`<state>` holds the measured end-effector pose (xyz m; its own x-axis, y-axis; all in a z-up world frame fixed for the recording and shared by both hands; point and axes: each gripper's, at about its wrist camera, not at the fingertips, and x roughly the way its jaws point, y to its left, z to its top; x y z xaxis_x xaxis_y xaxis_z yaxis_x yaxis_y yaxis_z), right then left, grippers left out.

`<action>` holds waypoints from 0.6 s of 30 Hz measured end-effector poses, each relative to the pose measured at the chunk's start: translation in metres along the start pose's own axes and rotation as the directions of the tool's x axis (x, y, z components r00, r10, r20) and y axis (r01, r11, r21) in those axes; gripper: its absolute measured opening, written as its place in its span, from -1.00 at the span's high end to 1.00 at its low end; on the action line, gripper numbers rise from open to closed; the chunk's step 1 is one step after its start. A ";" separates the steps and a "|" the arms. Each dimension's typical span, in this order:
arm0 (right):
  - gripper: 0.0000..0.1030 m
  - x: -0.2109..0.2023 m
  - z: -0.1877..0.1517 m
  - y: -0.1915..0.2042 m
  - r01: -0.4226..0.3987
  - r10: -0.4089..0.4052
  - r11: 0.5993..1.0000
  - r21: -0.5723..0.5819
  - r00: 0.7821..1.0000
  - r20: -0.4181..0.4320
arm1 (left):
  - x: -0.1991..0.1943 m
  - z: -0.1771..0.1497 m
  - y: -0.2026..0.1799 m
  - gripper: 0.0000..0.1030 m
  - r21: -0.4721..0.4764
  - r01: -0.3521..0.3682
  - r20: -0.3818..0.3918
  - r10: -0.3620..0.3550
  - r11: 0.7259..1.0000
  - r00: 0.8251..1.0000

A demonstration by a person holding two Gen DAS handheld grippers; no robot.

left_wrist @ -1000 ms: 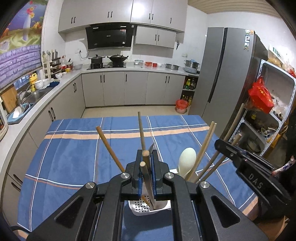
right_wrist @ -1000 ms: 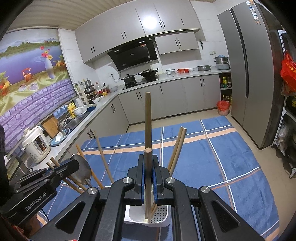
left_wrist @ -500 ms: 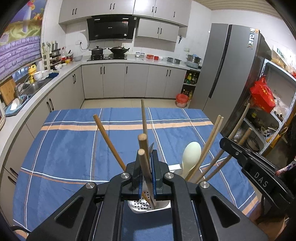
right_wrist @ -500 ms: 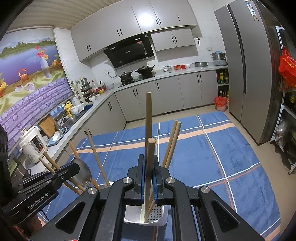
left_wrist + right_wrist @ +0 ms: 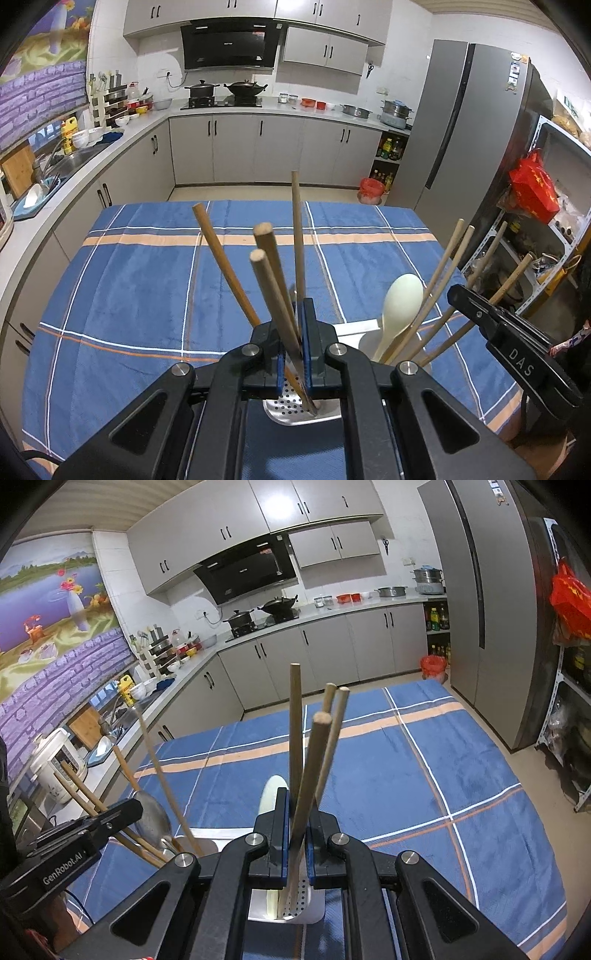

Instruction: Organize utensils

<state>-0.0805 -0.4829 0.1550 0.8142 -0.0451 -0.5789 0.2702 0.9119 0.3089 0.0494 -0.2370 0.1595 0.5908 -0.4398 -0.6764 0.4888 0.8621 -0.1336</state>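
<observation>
Tablecloth (image 5: 129, 295) was blue, plaid with thin white lines and a wide orange stripe. Chopsticks (image 5: 273, 288) were tan wood, the spoon (image 5: 400, 302) at right pale cream. Utensil holder (image 5: 314, 904) was white, perforated with dots. Both grippers black: left gripper (image 5: 293, 354) and right gripper (image 5: 295, 838) had blue pads. Cabinets (image 5: 258, 147) were grey with black handles, fridge (image 5: 465, 129) grey, range hood (image 5: 229, 48) black. Upper-left mural (image 5: 44, 602) was purple brick under a lake scene. Red bag (image 5: 532, 188) at right.
</observation>
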 end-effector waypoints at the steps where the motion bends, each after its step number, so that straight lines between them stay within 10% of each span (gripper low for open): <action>1: 0.85 0.001 0.001 0.000 0.002 -0.002 1.000 0.001 1.000 0.001 | 0.000 0.000 0.001 0.86 -0.002 -0.001 0.000 0.001 1.000 1.000; 12: 0.82 -0.001 0.000 -0.003 0.010 -0.010 1.000 0.011 1.000 0.004 | -0.002 0.000 0.002 0.86 -0.006 -0.008 0.007 0.008 1.000 1.000; 18: 0.29 -0.012 -0.001 -0.003 0.013 -0.013 1.000 0.020 1.000 0.021 | -0.014 -0.004 0.003 0.86 -0.010 -0.010 0.017 0.010 1.000 1.000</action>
<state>-0.0912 -0.4844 0.1601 0.8212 -0.0658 -0.5668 0.2910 0.9027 0.3169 0.0398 -0.2268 0.1658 0.6062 -0.4352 -0.6656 0.4768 0.8688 -0.1338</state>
